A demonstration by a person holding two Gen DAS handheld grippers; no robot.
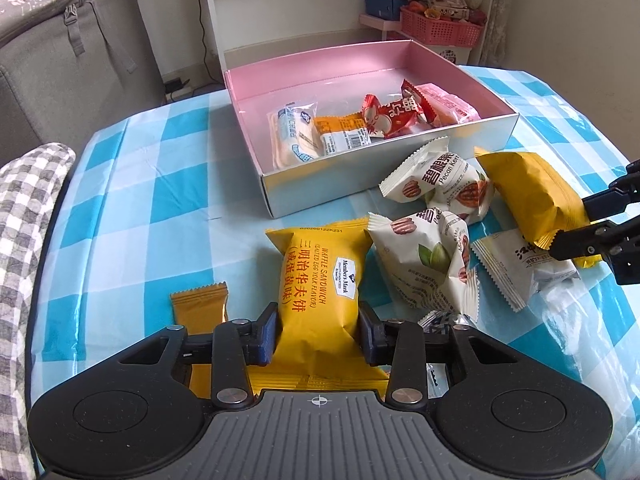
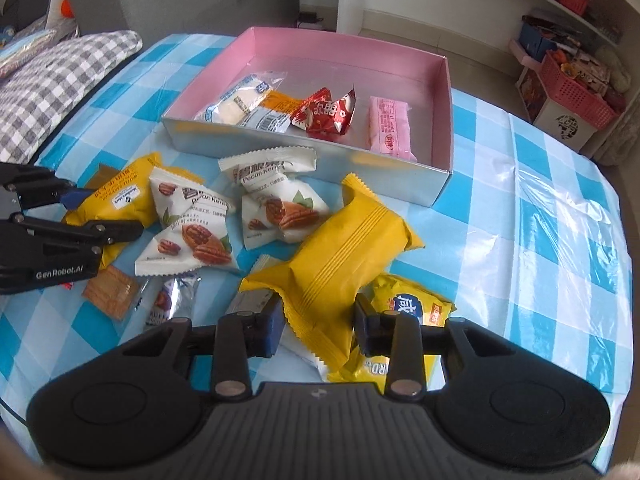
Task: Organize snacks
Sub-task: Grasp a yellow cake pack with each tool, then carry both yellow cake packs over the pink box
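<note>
Both waffle sandwich packs sit on the checked tablecloth (image 1: 160, 184) short of the pink-lined box (image 2: 438, 128). Left gripper (image 1: 318, 330) pinches one (image 1: 320, 280); right gripper (image 2: 320, 322) pinches the other (image 2: 340, 248). I'd lift each clear of the pecan packets (image 2: 192, 228) first, then lower them over the box's near wall.

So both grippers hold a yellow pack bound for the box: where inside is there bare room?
The box is bare along its back wall and left side. Its front strip is crowded, from the white pack to the pink bar.
</note>
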